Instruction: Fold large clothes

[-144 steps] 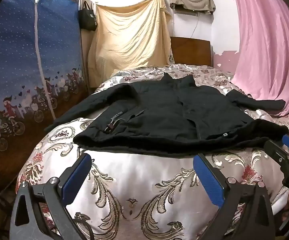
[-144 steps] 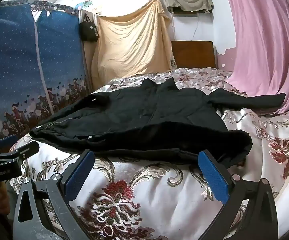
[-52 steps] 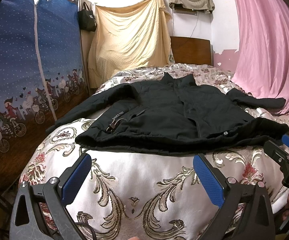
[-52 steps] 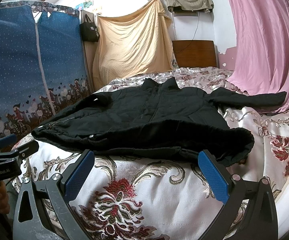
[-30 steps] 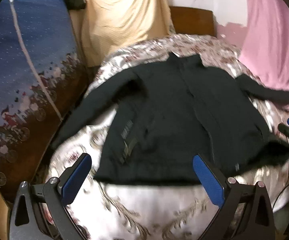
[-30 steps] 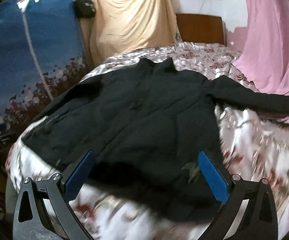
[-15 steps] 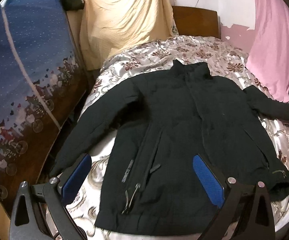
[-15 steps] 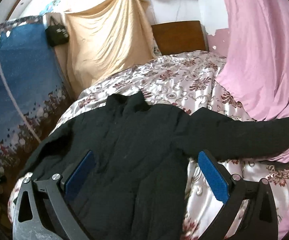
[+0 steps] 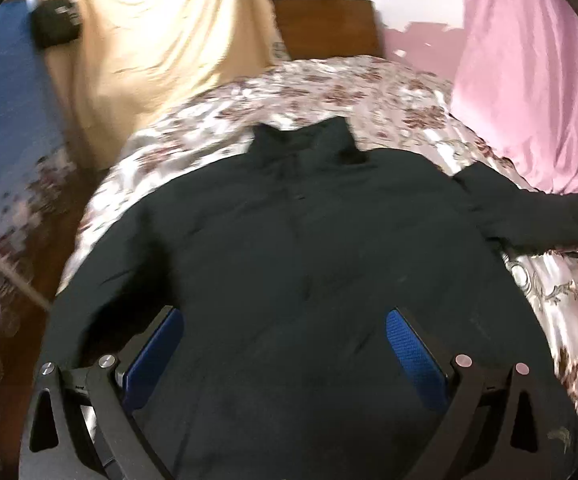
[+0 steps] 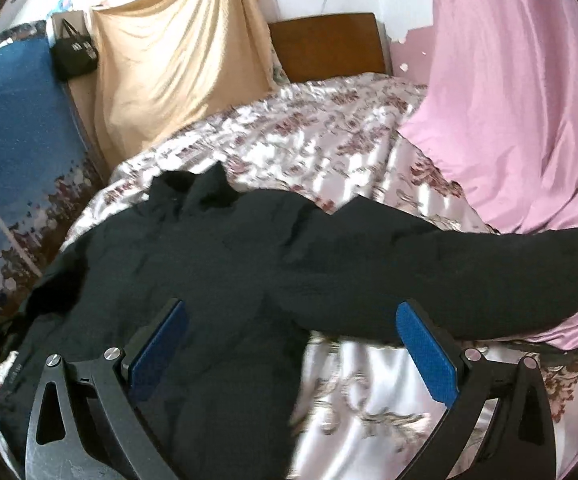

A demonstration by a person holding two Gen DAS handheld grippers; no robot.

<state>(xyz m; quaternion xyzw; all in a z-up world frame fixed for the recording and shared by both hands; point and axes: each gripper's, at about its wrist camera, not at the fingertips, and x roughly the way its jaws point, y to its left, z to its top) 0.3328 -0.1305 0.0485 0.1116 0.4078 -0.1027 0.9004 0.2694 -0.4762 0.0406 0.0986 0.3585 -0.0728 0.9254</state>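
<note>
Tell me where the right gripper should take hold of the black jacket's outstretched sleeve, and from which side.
Probably at the cuff end of the sleeve, coming from above. The sleeve lies flat and straight across the bedspread toward the pink curtain, so its free end is the easiest part to lift and fold over the jacket. The right gripper hangs open above it.

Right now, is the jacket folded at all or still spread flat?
Spread flat. The jacket lies open-faced on the bed, collar away from the grippers, right sleeve stretched out sideways; no fold shows.
</note>
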